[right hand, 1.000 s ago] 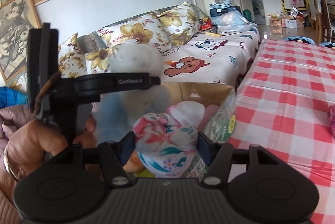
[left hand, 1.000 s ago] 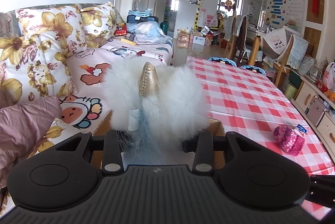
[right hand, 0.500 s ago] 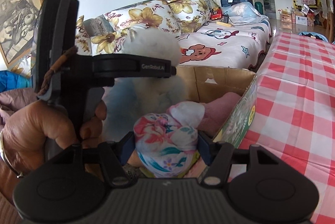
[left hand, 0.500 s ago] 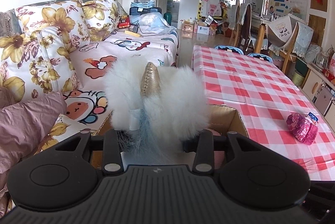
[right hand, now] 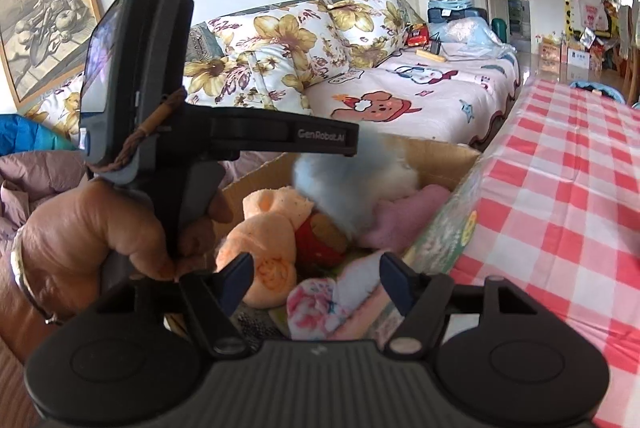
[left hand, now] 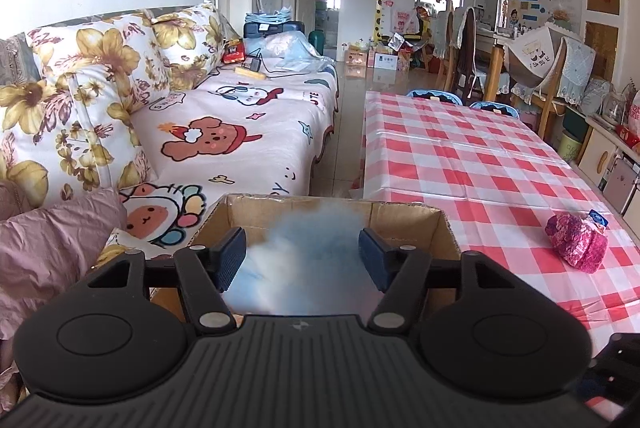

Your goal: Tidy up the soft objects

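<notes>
My left gripper (left hand: 302,256) hangs over an open cardboard box (left hand: 408,218); its jaws are opening. A fluffy white and blue toy (left hand: 308,252) shows as a blur between the spread fingers, loose and dropping into the box. In the right wrist view this toy (right hand: 344,187) falls just below the left gripper (right hand: 348,141), which a hand holds. My right gripper (right hand: 316,276) is over the box's near end and its jaws are opening too. A floral soft toy (right hand: 320,304) lies low between its fingers, and the left pad stands apart from it.
An orange plush (right hand: 268,240) and a pink plush (right hand: 404,211) lie in the box. A pink knitted item (left hand: 576,240) sits on the red checked table (left hand: 460,155) to the right. A sofa with floral cushions (left hand: 104,75) runs along the left.
The left jaws have parted and the fluffy toy has dropped from them toward the box. The right jaws have widened, and the floral toy has slipped lower between them.
</notes>
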Motion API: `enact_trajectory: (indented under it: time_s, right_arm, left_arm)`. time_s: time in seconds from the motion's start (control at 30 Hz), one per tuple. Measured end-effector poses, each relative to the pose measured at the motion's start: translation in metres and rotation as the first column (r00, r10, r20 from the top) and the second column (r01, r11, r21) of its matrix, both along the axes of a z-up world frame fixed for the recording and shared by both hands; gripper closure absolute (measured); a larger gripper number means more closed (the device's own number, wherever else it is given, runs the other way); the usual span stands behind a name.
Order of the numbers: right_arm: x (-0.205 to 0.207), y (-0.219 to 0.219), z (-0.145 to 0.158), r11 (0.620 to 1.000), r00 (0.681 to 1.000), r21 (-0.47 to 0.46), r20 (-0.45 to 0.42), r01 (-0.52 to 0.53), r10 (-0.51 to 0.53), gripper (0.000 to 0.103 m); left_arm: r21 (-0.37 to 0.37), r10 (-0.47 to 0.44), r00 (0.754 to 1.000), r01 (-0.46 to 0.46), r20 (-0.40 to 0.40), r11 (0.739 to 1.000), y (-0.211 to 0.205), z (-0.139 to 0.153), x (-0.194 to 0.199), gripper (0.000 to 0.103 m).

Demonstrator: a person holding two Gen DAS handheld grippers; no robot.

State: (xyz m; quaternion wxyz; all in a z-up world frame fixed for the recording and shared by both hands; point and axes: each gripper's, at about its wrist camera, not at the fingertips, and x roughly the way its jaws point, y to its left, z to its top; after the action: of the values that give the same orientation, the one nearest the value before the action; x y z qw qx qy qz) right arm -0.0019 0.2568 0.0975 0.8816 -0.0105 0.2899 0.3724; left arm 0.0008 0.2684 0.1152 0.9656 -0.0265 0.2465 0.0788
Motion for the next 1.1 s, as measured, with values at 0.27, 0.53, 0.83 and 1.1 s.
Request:
enact_trajectory:
  time_s: [0.27, 0.53, 0.83, 1.1]
  right_arm:
    - [0.001, -0.025, 0.005, 0.998, 0.998, -0.008, 0.024, 0.066, -0.066, 0.025]
    - [0.005, -0.050, 0.005, 0.992, 0.992, -0.009, 0.024, 0.126, -0.126, 0.023]
    - [0.005, -0.083, 0.003, 0.979, 0.979, -0.012, 0.022, 0.205, -0.205, 0.015]
    - [0.003, -0.114, 0.003, 0.964, 0.964, 0.001, 0.013, 0.266, -0.266, 0.014]
  left_arm:
    - [0.021, -0.021, 1.000, 0.020, 0.018, 1.000, -0.013, 0.001, -0.003, 0.019]
    - [0.068, -0.048, 0.999, 0.047, 0.014, 0.997, -0.026, -0.003, -0.004, 0.004]
    - [0.105, -0.072, 0.997, 0.070, 0.019, 0.992, -0.030, -0.004, -0.004, 0.000]
    - [0.128, -0.110, 0.994, 0.106, 0.023, 0.986, -0.036, -0.006, -0.005, 0.000]
